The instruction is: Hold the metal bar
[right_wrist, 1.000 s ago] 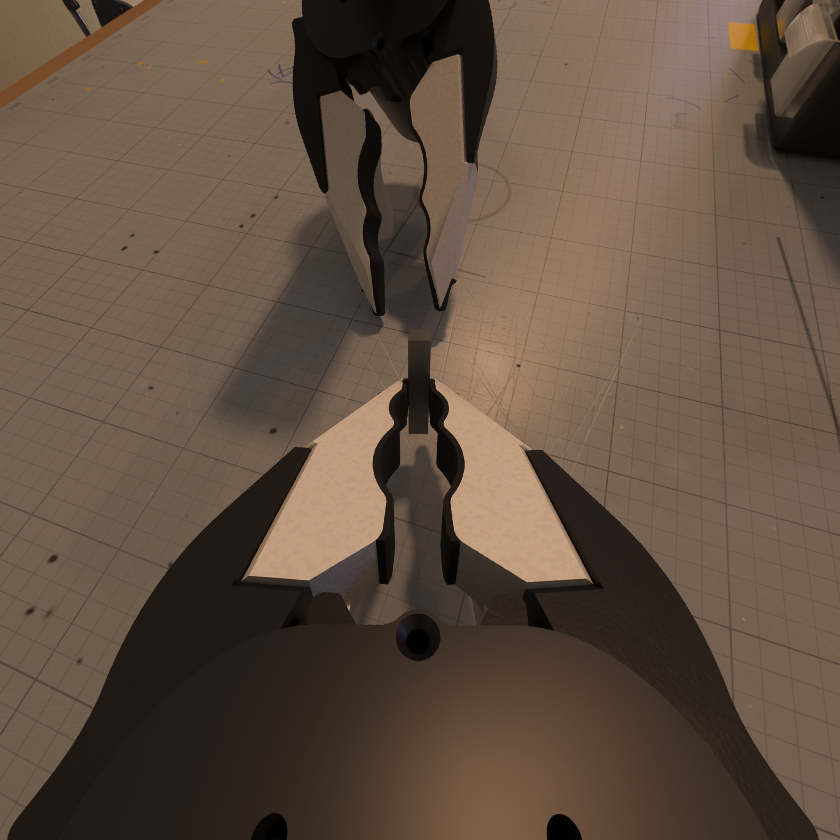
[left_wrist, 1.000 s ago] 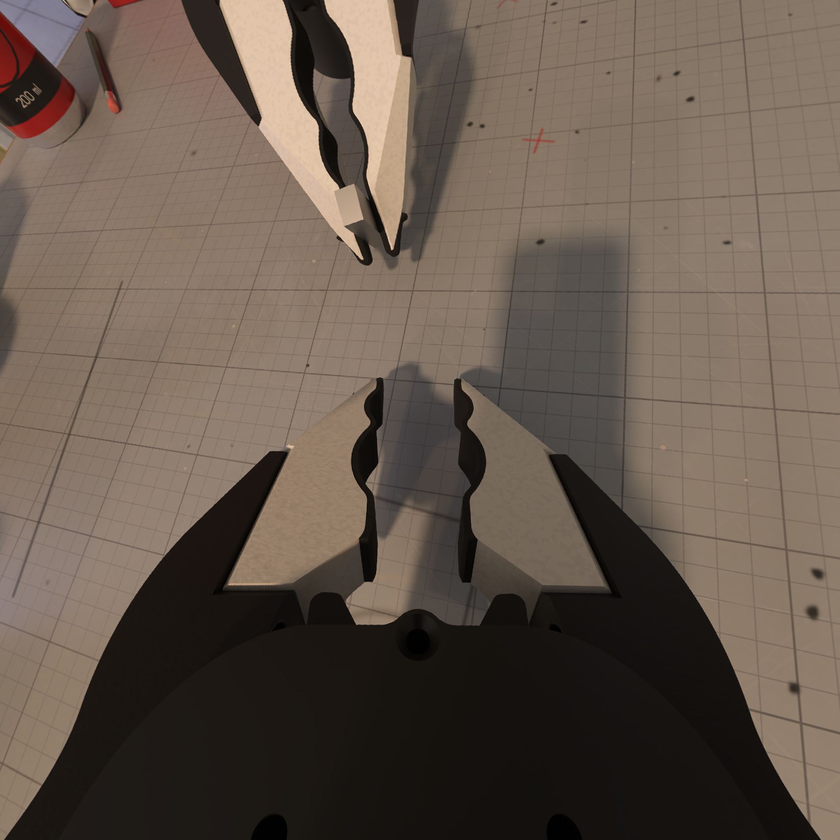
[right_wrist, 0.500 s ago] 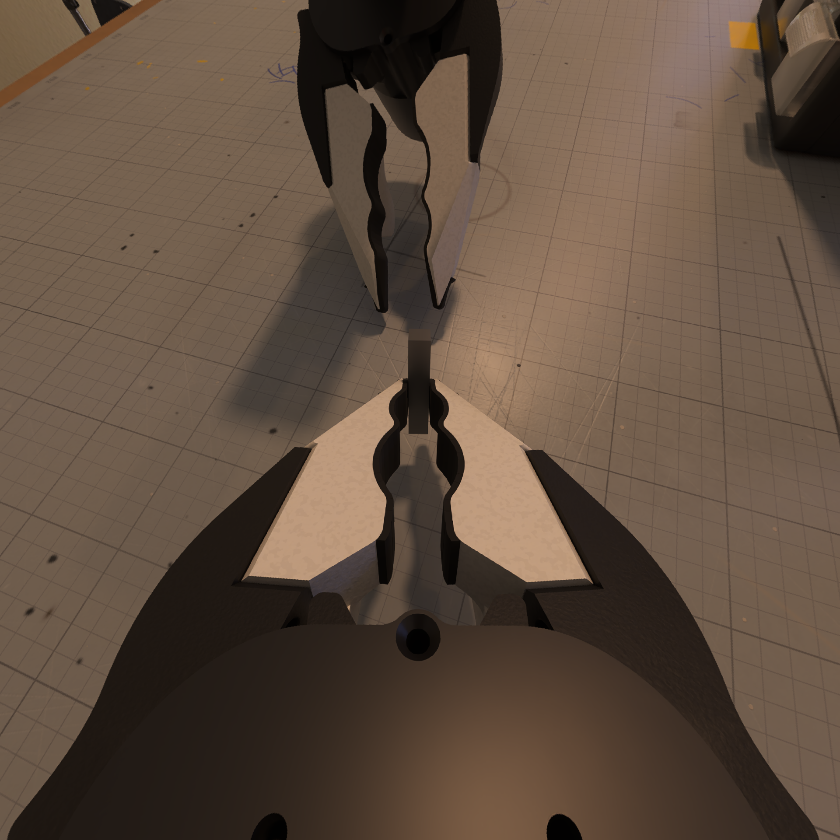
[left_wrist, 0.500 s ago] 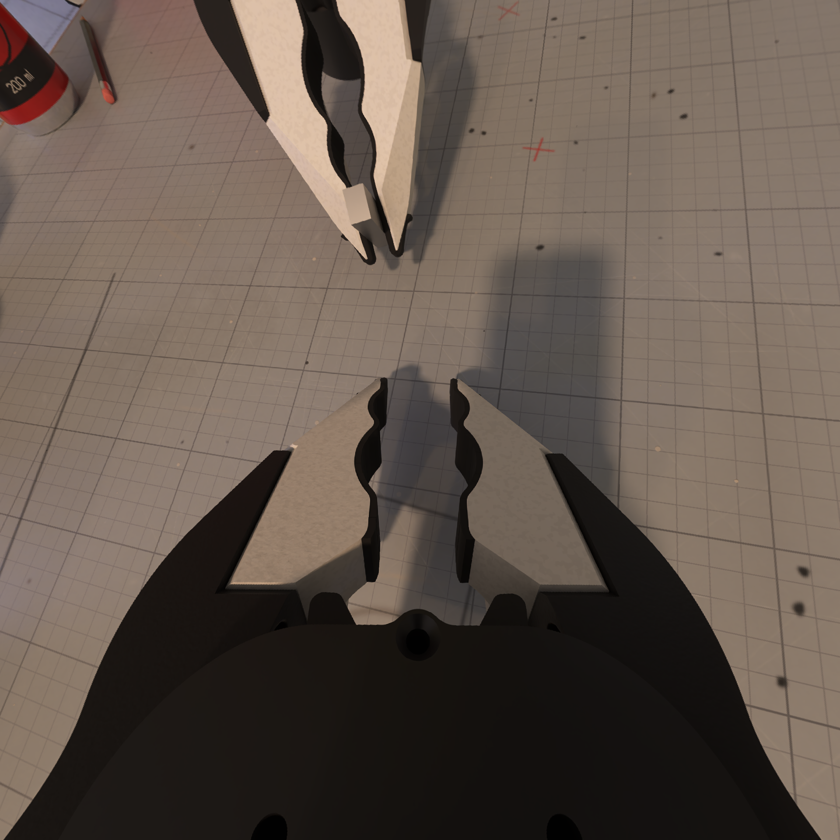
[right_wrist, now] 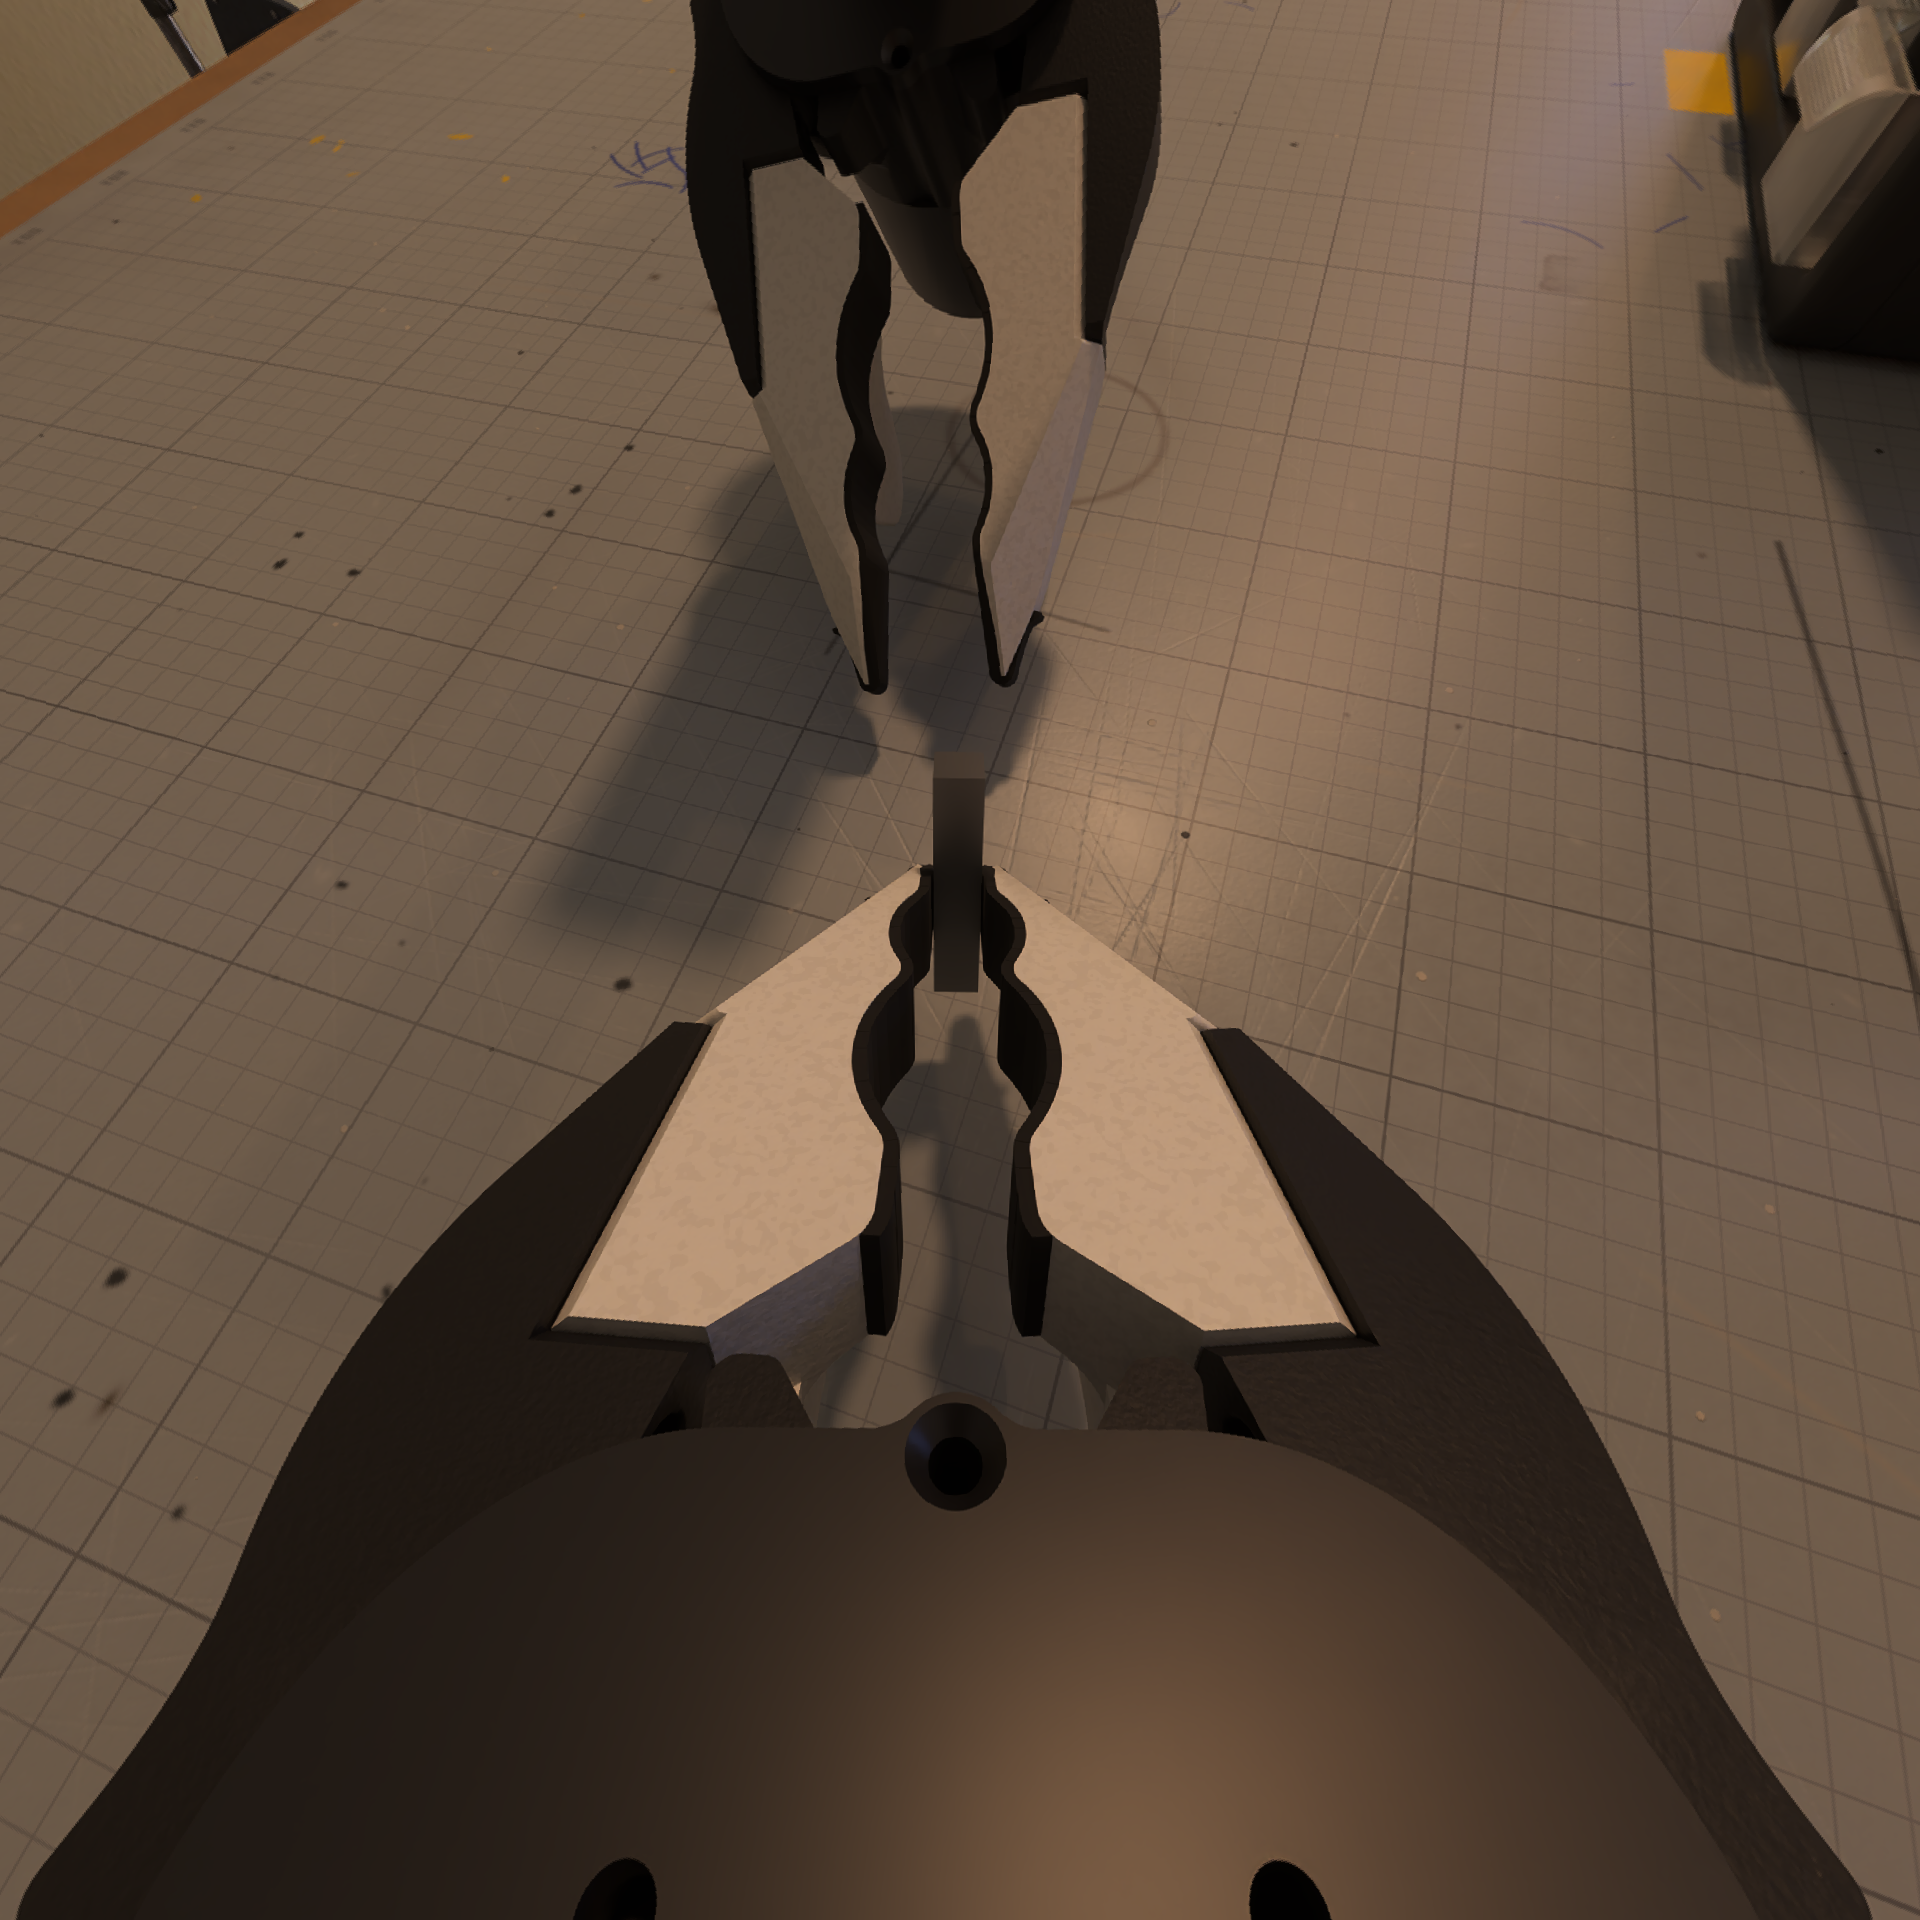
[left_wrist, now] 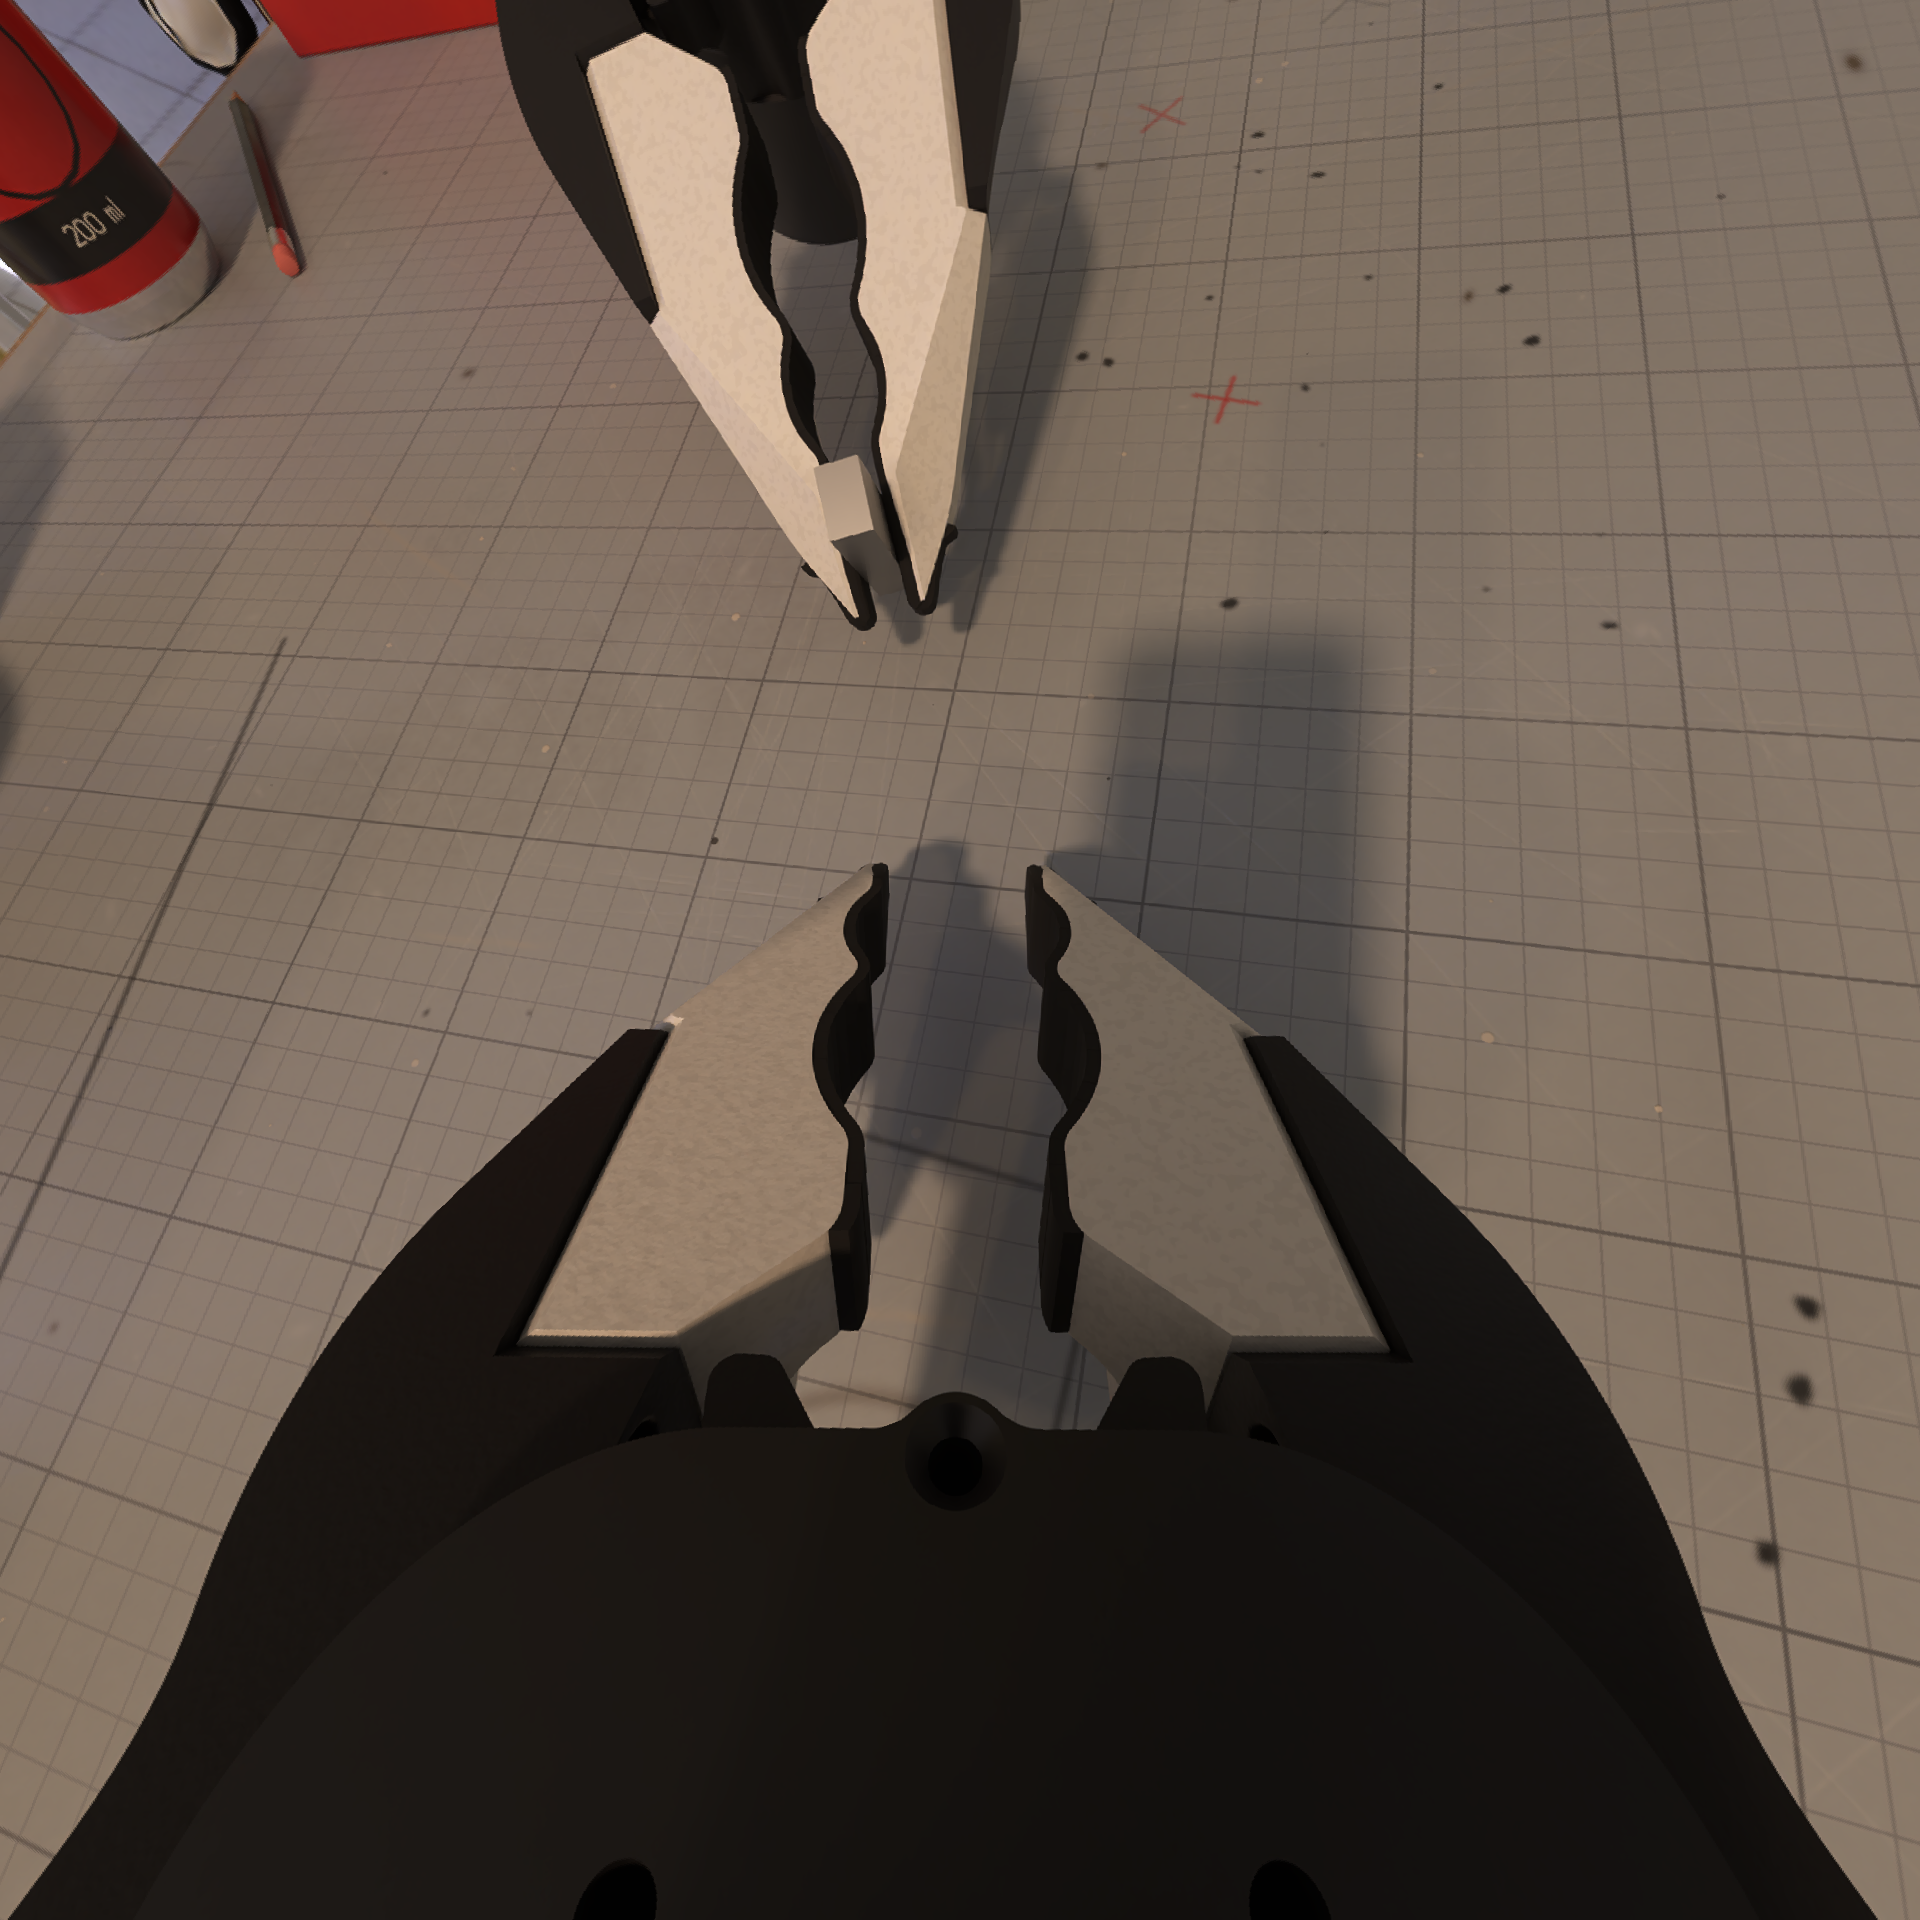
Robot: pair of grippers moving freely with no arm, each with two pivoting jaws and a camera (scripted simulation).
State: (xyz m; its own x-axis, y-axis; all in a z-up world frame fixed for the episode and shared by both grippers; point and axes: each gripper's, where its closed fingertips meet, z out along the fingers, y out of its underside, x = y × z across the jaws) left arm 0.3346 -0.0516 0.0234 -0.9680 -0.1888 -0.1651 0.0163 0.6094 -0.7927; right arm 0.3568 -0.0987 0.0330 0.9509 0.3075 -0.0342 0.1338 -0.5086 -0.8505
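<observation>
Both tools hang over the gridded cutting-mat surface (right_wrist: 1455,935), tips facing each other: the left tool (left_wrist: 956,883) stands narrowly parted and empty, while the right tool (right_wrist: 954,883) is clamped at its tips on the metal bar (right_wrist: 957,831). That short grey metal bar juts forward from the right tool's tips toward the left tool, stopping just short of them with a clear gap between. Well beyond the bar, at the surface's edge in the left wrist view, stand a red and black can (left_wrist: 94,229) and, just beside it, a pencil (left_wrist: 265,187).
</observation>
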